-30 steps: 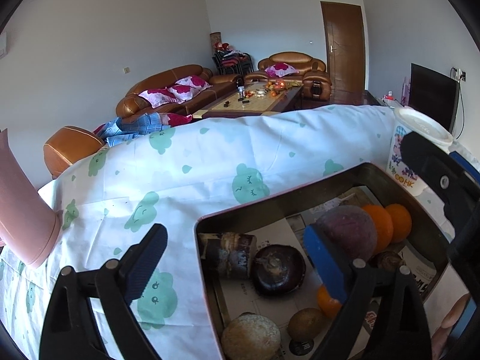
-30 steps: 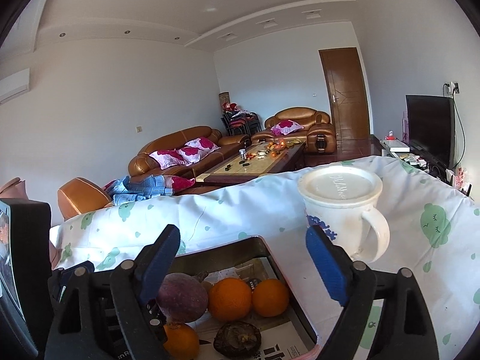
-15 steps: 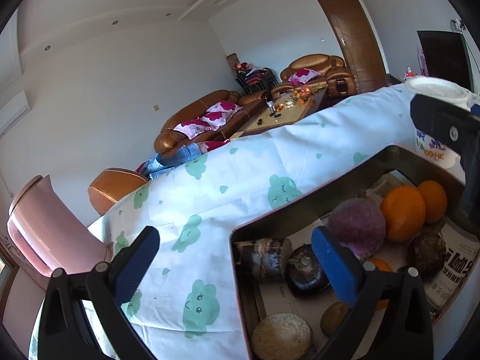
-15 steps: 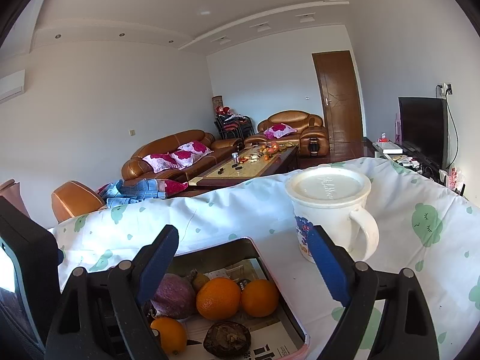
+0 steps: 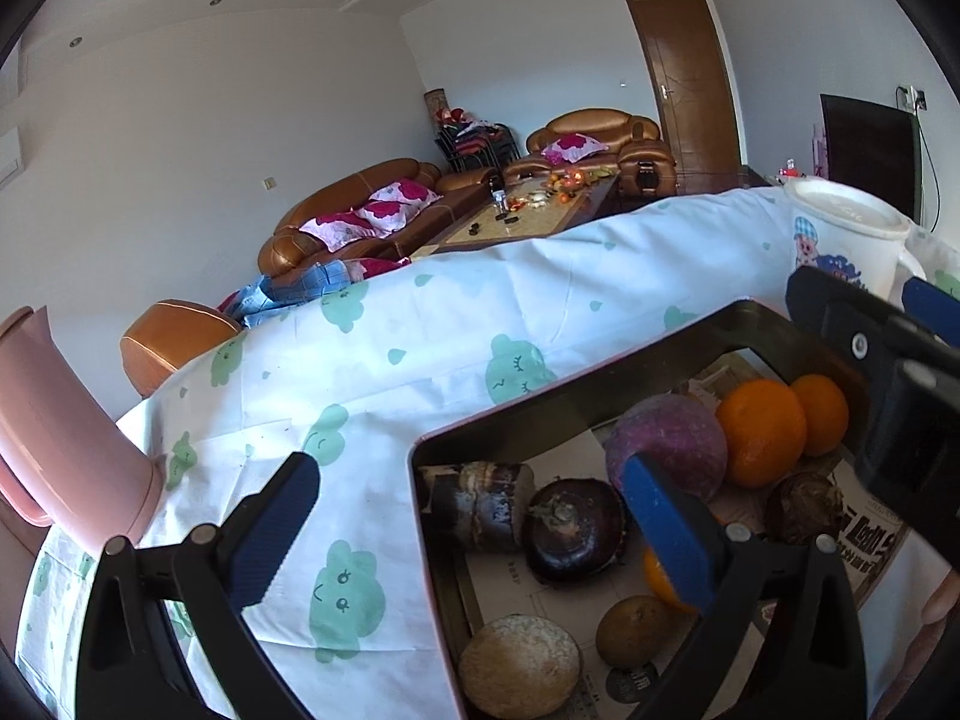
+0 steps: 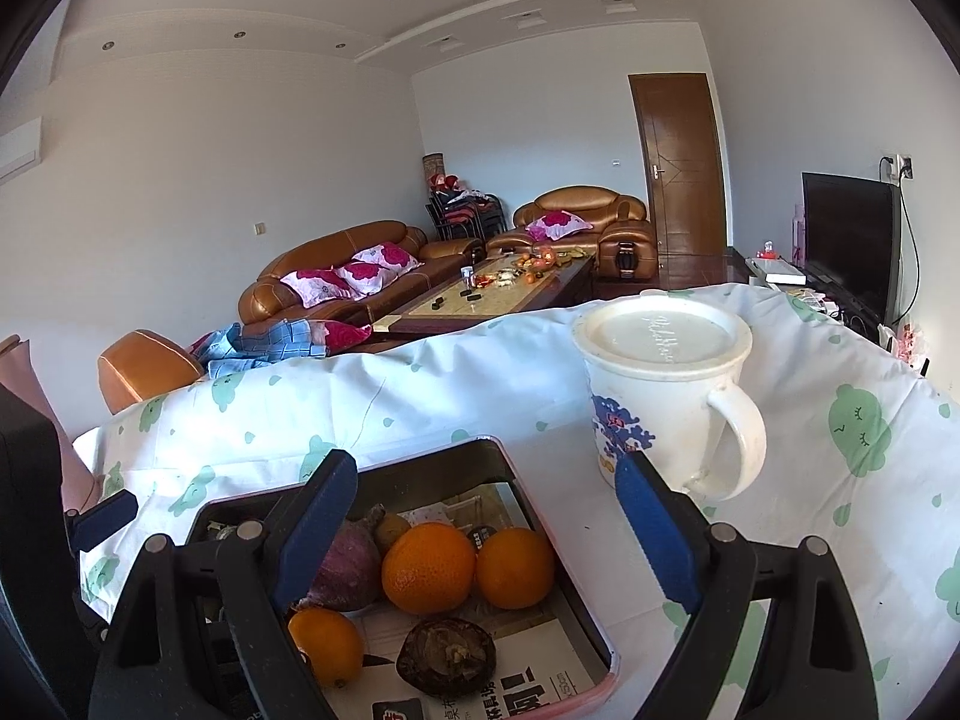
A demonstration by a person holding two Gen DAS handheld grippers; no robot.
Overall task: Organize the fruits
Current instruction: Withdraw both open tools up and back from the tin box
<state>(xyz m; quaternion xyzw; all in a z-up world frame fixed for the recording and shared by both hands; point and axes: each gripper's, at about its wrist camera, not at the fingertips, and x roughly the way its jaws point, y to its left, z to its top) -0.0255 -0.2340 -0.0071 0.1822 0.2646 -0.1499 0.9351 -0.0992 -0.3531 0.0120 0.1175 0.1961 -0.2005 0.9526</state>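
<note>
Left gripper (image 5: 468, 531), jaws just spread wide and empty, straddling the rim of the fruit tray (image 5: 576, 390); right gripper (image 6: 486, 534) released beside mug (image 6: 654, 396)

White tablecloth (image 5: 456, 324) with green cloud faces; dark metal tray (image 6: 543, 531) lined with printed paper. In the tray: two oranges (image 6: 429, 567), a purple fruit (image 5: 666, 447). Beside the tray: white mug (image 6: 660, 396) with blue print, pink pitcher (image 5: 54, 432).

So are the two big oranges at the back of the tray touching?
Touching. In the right wrist view the larger orange and the smaller orange press side to side with no gap, inside the tray.
</note>
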